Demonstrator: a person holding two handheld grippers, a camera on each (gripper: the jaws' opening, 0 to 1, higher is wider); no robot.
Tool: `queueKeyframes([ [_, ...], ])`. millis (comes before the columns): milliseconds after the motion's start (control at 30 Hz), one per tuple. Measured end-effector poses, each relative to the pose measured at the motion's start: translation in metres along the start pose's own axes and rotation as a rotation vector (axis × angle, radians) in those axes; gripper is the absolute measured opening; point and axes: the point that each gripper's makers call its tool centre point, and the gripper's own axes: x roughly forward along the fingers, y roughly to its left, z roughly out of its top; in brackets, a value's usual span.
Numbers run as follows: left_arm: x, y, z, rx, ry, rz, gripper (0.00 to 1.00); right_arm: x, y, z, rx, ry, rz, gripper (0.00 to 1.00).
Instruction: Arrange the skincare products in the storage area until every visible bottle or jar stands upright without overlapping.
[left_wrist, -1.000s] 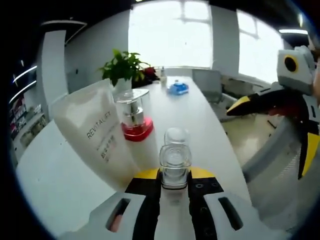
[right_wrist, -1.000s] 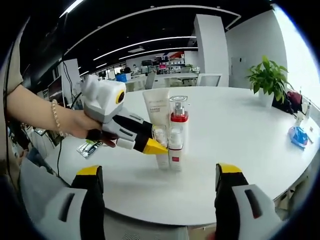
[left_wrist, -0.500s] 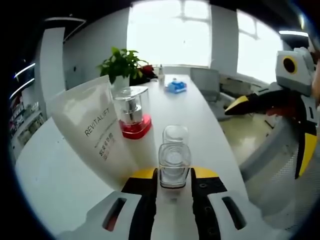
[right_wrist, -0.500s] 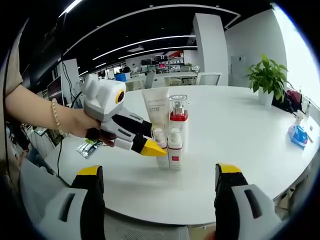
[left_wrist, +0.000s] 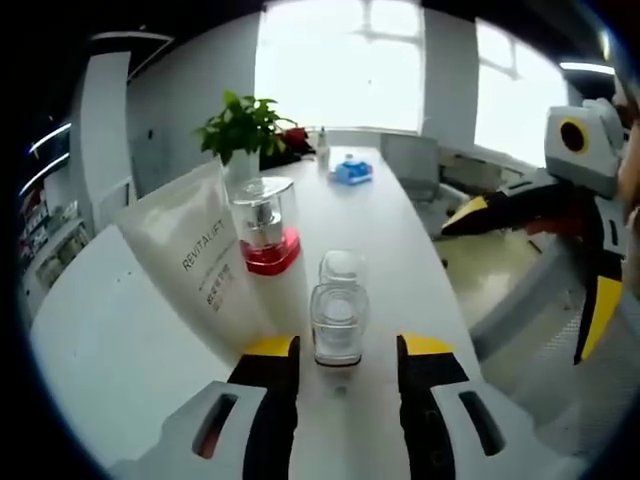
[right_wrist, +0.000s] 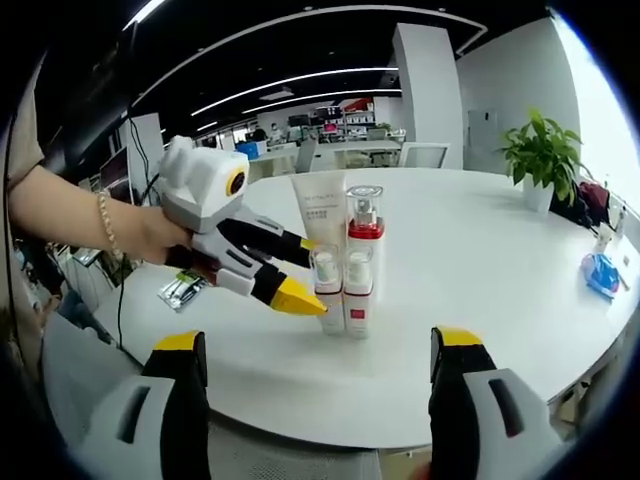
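With both claws open, clear bottle (left_wrist: 338, 322) upright beside pump bottle (left_wrist: 266, 237), tube (left_wrist: 195, 262).

Surface (left_wrist: 120, 340) — products grouped upright. In the left gripper view: small jar (left_wrist: 338, 322) nearest, between the left gripper (left_wrist: 347, 352) jaws, untouched; second jar (left_wrist: 341, 268) just behind it; pump bottle (left_wrist: 266, 240) behind-left; tube (left_wrist: 200, 265) left of that. Plant (left_wrist: 243, 128) at the far end. Right gripper (left_wrist: 470, 212) off the right edge.
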Motion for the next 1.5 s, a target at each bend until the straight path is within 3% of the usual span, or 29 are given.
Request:
queueKeyframes([
  [367, -0.02, -0.013, -0.009, -0.058, 0.032, 0.003, 0.58, 0.0, 0.008, -0.002, -0.029, 0.013, 0.039, 0.93],
  [733, -0.049, -0.014, -0.029, -0.219, 0.06, 0.105, 0.73, 0.0, 0.015, -0.004, -0.064, 0.027, 0.084, 0.93],
  [1100, -0.085, -0.014, -0.055, -0.353, 0.091, 0.233, 0.9, 0.003, 0.002, -0.005, -0.055, 0.031, 0.087, 0.94],
  [1267, -0.104, -0.016, -0.067, -0.412, 0.083, 0.295, 0.95, 0.002, 0.01, 0.001, -0.118, 0.023, 0.11, 0.95],
  [1500, -0.129, -0.024, -0.084, -0.483, 0.076, 0.356, 0.97, 0.007, 0.023, 0.009, -0.131, 0.008, 0.145, 0.95],
])
